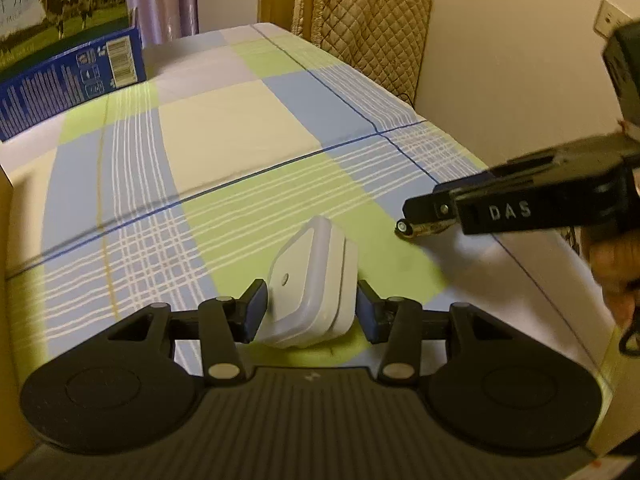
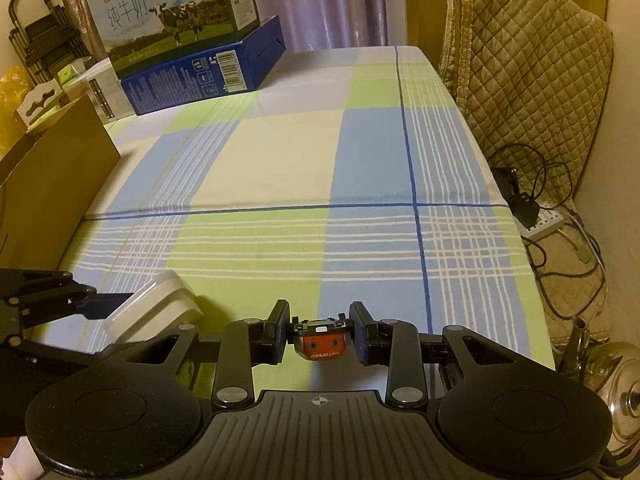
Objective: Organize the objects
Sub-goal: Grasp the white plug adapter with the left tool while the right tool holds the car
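My left gripper (image 1: 310, 306) is shut on a white lidded plastic box (image 1: 310, 284), tilted, just above the checked tablecloth (image 1: 224, 148); the box also shows in the right wrist view (image 2: 154, 308) at the lower left. My right gripper (image 2: 320, 330) is shut on a small orange and black toy car (image 2: 320, 340) close over the cloth (image 2: 304, 160). In the left wrist view the right gripper (image 1: 416, 220) comes in from the right, with the car's wheel (image 1: 402, 227) showing under its fingers.
A blue carton (image 2: 208, 68) with a milk carton (image 2: 176, 12) on top stands at the far left of the table. A brown cardboard box (image 2: 52, 184) lines the left edge. A quilted chair (image 2: 532, 68), power strip (image 2: 546, 224) and cables are off the right side.
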`<state>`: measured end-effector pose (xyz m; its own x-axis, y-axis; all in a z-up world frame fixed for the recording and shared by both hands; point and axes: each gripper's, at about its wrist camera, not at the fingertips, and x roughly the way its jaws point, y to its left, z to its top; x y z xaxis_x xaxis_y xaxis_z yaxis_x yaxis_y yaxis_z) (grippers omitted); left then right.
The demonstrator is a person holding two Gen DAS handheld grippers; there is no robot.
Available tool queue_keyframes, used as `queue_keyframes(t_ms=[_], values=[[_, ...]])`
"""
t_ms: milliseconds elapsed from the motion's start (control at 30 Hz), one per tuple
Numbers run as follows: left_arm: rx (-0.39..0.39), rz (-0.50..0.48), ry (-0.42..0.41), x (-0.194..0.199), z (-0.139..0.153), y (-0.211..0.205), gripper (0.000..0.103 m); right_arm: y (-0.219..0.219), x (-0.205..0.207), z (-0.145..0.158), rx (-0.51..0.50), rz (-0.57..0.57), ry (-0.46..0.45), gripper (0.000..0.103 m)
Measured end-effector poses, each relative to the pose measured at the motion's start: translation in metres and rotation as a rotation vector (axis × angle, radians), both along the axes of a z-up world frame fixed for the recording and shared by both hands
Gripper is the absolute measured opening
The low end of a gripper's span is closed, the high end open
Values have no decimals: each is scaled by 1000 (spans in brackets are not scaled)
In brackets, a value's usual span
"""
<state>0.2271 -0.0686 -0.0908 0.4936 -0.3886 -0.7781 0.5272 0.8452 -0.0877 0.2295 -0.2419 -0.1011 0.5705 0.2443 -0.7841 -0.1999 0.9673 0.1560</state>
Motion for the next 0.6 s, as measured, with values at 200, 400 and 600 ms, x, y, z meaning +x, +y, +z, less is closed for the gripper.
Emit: queue_keyframes(t_ms=[200, 400, 600], values=[[-11, 36, 45, 7, -1, 4, 38, 3, -1, -1, 2, 15, 5, 30], [-13, 56, 66, 11, 9, 11, 29, 10, -2, 5, 8, 39, 5, 30], [-38, 88, 90, 14, 20, 23, 27, 15, -5, 13, -1, 57, -2, 29]])
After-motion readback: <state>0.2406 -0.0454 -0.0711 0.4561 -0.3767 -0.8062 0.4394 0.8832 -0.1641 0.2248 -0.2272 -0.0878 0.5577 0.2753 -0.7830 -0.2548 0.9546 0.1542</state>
